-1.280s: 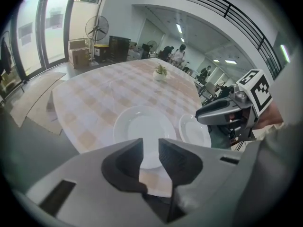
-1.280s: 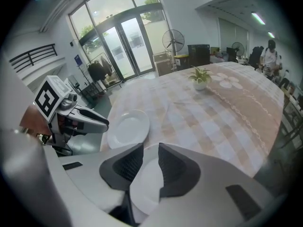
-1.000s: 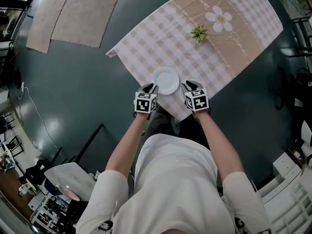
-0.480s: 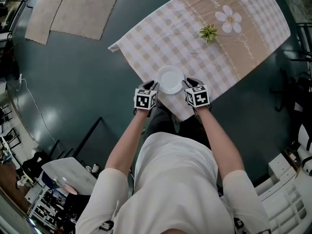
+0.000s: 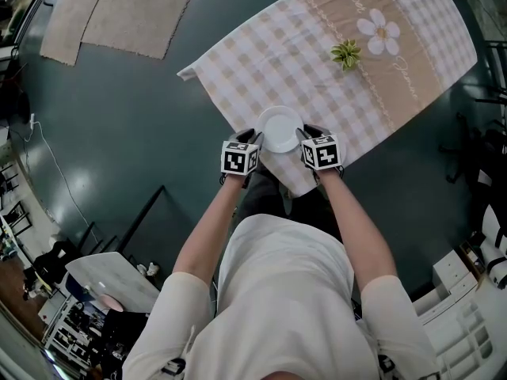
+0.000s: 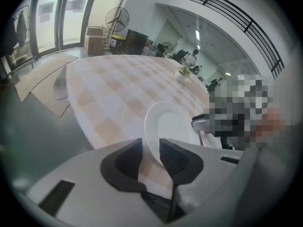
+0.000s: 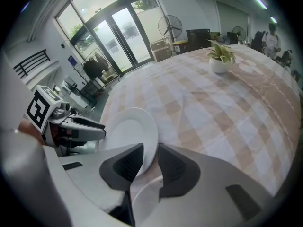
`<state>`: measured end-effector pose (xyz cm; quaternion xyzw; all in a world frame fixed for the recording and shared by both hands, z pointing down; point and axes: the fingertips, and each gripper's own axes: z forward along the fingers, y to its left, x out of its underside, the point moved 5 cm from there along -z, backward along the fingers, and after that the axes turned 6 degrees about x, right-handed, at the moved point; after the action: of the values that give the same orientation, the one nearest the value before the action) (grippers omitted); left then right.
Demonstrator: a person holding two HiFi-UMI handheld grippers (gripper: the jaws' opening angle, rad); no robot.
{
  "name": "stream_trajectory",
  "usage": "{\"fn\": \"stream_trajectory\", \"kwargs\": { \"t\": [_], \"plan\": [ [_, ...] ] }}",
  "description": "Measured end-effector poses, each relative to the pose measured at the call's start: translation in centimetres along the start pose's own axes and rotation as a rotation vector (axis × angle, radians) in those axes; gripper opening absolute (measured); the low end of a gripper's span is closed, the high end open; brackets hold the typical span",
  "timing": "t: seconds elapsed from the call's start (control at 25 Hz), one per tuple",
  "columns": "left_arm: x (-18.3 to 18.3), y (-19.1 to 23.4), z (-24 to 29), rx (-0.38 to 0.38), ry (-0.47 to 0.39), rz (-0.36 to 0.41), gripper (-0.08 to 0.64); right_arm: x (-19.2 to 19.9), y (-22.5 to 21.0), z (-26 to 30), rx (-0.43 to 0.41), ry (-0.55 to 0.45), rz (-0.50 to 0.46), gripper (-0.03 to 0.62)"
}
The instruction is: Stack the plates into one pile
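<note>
The left gripper has just been opening, jaws loose around the plate; the right gripper clamps its other side (right at the edge of the checked surface).

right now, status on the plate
Left tool: jaws just opening, white plate rim between them. Right tool shut on opposite rim. Potted plant well clear.

No readable text: only illegible cursive script on the tablecloth beside its daisy print.
</note>
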<state>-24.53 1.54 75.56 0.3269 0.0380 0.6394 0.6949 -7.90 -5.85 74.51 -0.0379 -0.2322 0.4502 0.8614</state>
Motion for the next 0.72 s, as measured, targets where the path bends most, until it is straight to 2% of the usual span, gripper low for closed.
{"fn": "stream_trajectory", "kwargs": {
  "t": [0.2,0.32,0.48,0.72],
  "plan": [
    [0.1,-0.4,0.3,0.013,0.007,-0.004,0.113,-0.2,-0.1,0.4,0.010,0.024,0.021,0.101],
    [0.1,-0.1,0.4,0.019,0.015,-0.056,0.090,-0.2,-0.2,0.4,0.002,0.028,0.069,0.092],
    [-0.2,0.1,0.1,0.032,0.041,-0.104,0.074,-0.3,-0.5,0.0,-0.024,0.016,0.162,0.074],
    [-1.0,0.3,-0.8,0.033,0.010,-0.121,0.051,-0.6,-0.4,-0.8,-0.087,-0.023,0.198,0.061]
  ]
}}
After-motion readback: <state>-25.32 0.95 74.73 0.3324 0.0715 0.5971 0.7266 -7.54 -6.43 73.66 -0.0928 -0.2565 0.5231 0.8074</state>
